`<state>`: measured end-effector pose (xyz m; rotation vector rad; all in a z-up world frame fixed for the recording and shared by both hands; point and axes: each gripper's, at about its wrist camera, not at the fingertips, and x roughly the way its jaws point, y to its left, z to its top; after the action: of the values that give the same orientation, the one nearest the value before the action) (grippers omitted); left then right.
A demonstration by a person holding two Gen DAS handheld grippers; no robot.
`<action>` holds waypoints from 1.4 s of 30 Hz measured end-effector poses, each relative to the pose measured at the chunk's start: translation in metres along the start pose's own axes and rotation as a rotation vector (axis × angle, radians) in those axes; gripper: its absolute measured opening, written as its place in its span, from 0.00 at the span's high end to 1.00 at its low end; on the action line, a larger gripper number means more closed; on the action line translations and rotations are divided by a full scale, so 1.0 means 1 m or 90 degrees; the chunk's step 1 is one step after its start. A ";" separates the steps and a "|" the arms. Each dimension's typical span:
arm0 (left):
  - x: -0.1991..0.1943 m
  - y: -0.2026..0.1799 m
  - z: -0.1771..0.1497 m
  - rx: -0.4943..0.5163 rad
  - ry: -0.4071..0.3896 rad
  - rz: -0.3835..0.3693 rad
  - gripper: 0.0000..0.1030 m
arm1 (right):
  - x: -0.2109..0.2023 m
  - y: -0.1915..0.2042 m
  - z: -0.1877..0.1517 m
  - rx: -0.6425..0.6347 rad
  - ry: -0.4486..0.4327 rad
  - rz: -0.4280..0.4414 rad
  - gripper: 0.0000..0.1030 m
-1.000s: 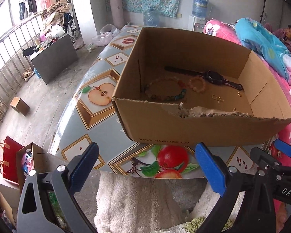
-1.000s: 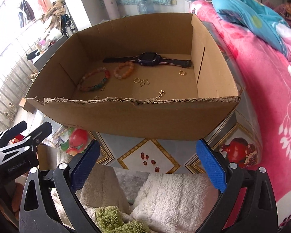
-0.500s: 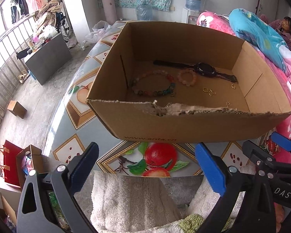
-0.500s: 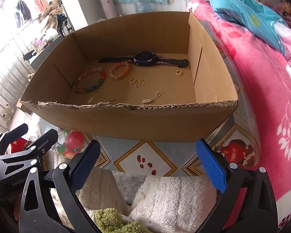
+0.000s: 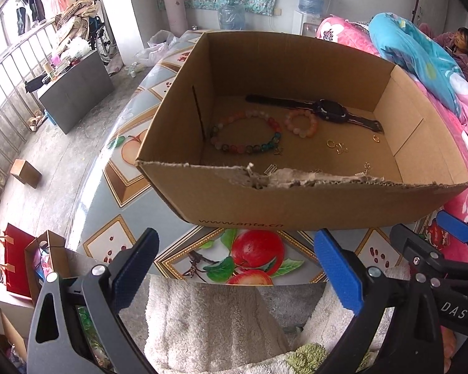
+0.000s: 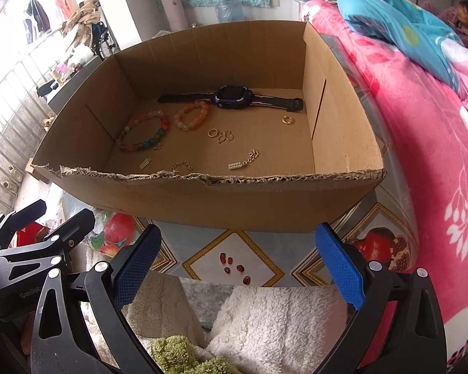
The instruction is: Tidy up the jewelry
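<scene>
Both grippers are seen spread wide and empty: the left gripper [image 5: 237,268] and the right gripper [image 6: 238,257], each with blue-padded fingers, are held side by side short of the table edge, above white fleecy fabric [image 6: 265,321]. Nothing is held between either pair of jaws.

An open brown cardboard box [image 6: 221,196] with a torn near rim is set on a table [image 5: 115,218] covered in a fruit-patterned cloth. All jewelry is noted on the box floor. A dark smartwatch with a long strap [image 6: 232,96] lies toward the far wall. Just in front of it lie a small peach-orange bead bracelet [image 6: 192,116], touching the strap, and a larger multicoloured bead bracelet [image 6: 145,137] to its left. Small gold rings [image 6: 220,134] are clustered near the middle; a single gold ring [image 6: 287,120] lies nearer the right wall. A gold chain with a silver bar clasp [image 6: 245,161] and further small chain pieces [image 6: 181,165] lie near the front wall.

A pink floral blanket [image 6: 436,155] is seen to the right of the table.
</scene>
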<state>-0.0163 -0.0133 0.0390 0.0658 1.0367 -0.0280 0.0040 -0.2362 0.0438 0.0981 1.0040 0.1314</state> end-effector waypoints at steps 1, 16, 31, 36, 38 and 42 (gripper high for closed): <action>0.000 0.000 0.000 0.000 0.000 0.000 0.05 | 0.000 0.000 0.000 0.000 0.001 0.000 0.08; 0.002 0.000 0.001 -0.002 0.002 -0.001 0.05 | 0.002 -0.002 0.002 0.000 0.003 0.000 0.08; 0.004 0.000 0.001 -0.003 0.002 -0.002 0.05 | 0.002 -0.002 0.002 -0.001 0.003 0.001 0.08; 0.004 0.000 0.001 -0.003 0.002 -0.002 0.05 | 0.003 -0.002 0.000 0.001 0.004 0.001 0.08; 0.003 0.000 0.001 -0.004 0.002 -0.002 0.05 | 0.003 -0.002 0.001 0.001 0.004 0.001 0.08; 0.004 0.000 0.001 -0.004 0.001 -0.002 0.05 | 0.003 -0.001 0.001 0.001 0.004 0.001 0.08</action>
<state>-0.0137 -0.0136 0.0362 0.0589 1.0385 -0.0275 0.0066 -0.2369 0.0420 0.1000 1.0098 0.1324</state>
